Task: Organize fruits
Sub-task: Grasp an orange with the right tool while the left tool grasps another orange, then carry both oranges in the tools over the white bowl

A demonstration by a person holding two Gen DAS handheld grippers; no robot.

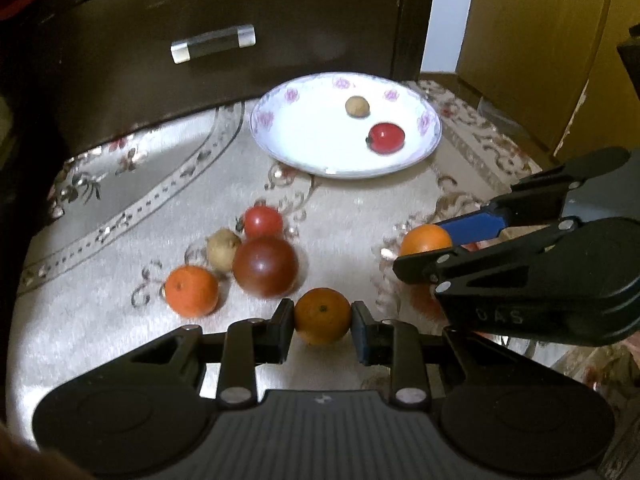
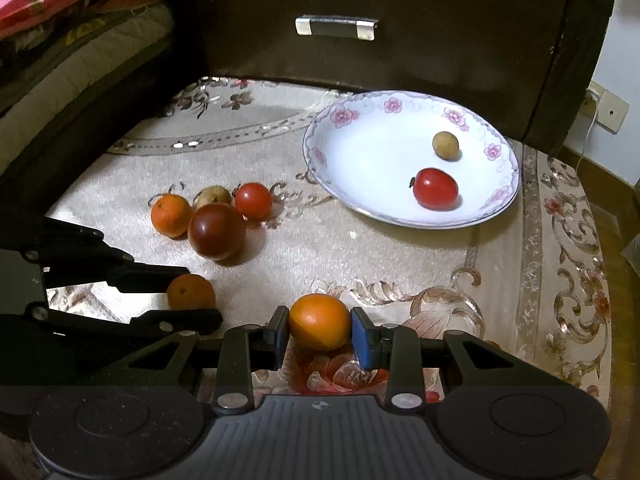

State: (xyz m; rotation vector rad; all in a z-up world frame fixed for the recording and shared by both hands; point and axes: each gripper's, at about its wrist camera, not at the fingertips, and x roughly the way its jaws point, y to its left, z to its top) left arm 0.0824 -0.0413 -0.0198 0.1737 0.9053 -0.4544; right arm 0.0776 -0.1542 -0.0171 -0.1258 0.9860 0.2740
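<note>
My left gripper (image 1: 322, 316) is shut on an orange (image 1: 322, 314) low over the cloth; it shows in the right wrist view (image 2: 190, 291) too. My right gripper (image 2: 319, 322) is shut on another orange (image 2: 319, 321), also seen in the left wrist view (image 1: 425, 239). A white flowered plate (image 2: 352, 168) holds a red tomato (image 2: 435, 188) and a small brown fruit (image 2: 445, 144). On the cloth lie a third orange (image 2: 171, 210), a dark red tomato (image 2: 216, 231), a small red tomato (image 2: 253, 201) and a brown fruit (image 2: 213, 196).
The fruits lie on a pale patterned cloth (image 2: 360, 256) over a stool. A dark wooden drawer front with a metal handle (image 2: 336, 27) stands right behind the plate. Bedding (image 2: 60, 20) is at the far left, a wall socket (image 2: 610, 110) at the right.
</note>
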